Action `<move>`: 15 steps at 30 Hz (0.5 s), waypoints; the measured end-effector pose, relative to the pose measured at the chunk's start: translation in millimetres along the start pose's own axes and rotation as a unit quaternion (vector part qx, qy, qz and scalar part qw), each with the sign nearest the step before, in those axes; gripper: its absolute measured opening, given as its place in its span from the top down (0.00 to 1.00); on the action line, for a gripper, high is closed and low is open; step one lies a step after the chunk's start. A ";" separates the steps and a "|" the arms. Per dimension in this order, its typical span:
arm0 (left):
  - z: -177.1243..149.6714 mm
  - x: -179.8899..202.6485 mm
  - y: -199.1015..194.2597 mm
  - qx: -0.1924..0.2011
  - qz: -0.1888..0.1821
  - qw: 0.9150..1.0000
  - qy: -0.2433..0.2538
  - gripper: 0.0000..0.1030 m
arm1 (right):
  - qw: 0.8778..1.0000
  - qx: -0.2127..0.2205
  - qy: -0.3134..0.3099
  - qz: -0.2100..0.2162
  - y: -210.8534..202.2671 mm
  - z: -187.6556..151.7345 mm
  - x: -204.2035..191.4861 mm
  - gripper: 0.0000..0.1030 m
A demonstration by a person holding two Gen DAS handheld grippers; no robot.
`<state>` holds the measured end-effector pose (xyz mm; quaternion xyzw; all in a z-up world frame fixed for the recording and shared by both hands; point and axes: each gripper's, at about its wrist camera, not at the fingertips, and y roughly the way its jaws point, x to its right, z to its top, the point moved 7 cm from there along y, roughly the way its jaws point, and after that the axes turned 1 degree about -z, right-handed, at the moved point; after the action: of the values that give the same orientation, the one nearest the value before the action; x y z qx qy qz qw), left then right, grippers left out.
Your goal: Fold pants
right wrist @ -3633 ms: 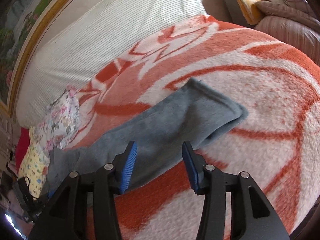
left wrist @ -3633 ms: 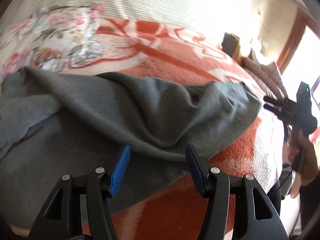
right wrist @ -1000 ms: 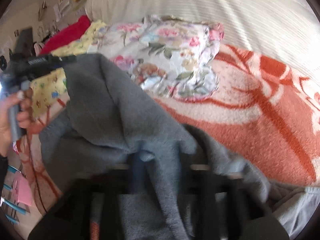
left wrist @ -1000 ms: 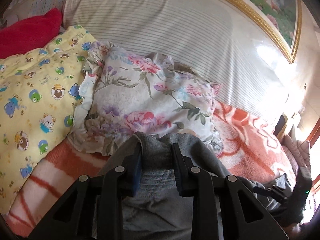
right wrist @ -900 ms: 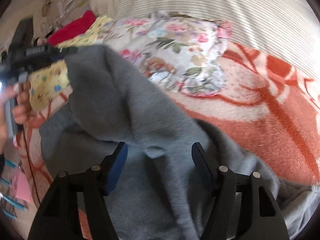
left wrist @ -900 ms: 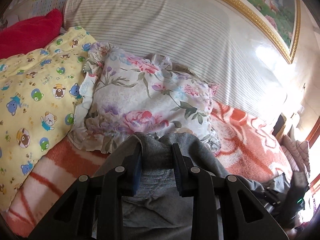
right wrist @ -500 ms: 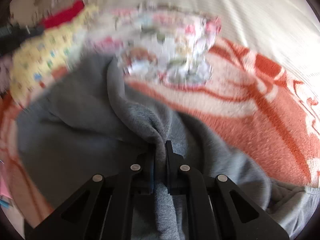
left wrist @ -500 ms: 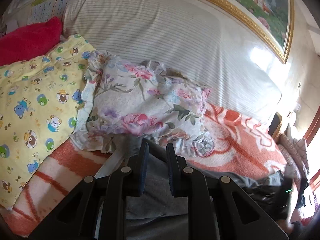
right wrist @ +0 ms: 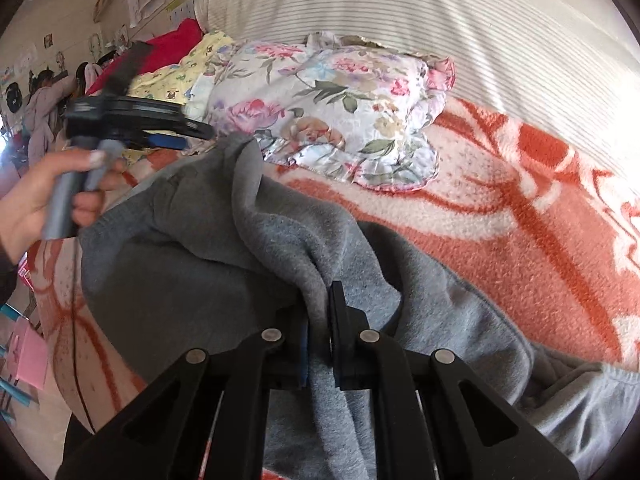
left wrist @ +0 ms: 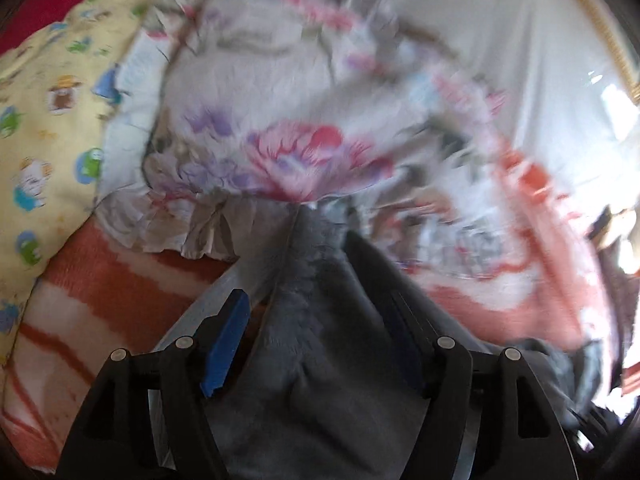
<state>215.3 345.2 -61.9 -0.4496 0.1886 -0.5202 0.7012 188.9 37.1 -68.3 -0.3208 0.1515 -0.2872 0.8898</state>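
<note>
The grey fleece pants (right wrist: 224,280) lie bunched on the orange and white blanket (right wrist: 520,216). My right gripper (right wrist: 318,320) is shut on a raised fold of the pants. In the left wrist view the left gripper (left wrist: 316,320) stands open, its blue pads wide apart, and the grey pants (left wrist: 320,360) lie between the fingers and drape over the right one. The left gripper also shows in the right wrist view (right wrist: 168,136), held by a hand at the far left, beside the pants' upper edge.
A floral pillow (right wrist: 332,108) lies just beyond the pants. A yellow cartoon-print pillow (left wrist: 44,112) and a red cushion (right wrist: 168,48) sit to its left. A striped headboard cushion (right wrist: 440,12) runs along the back. The bed edge and floor are at the lower left.
My left gripper has opened and let go of the pants' edge, and its view is blurred by motion. My right gripper stays shut on the fold.
</note>
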 end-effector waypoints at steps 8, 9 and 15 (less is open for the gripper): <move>14.0 16.9 48.8 -0.022 -0.024 0.999 -0.002 0.78 | 1.000 0.000 0.010 0.012 2.3 -0.4 3.9 0.91; 15.8 16.0 41.7 -0.006 -0.033 0.999 -0.004 0.81 | 1.000 0.005 0.011 0.011 0.2 2.2 5.5 0.91; 14.3 6.1 -46.2 0.134 -0.095 0.986 -0.007 0.84 | 0.997 0.067 0.028 0.021 -27.2 22.1 15.8 0.91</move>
<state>202.4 343.4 -15.0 -0.3712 0.0683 -0.6018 0.7039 200.2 21.0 -35.2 -0.2489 0.1635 -0.2872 0.9104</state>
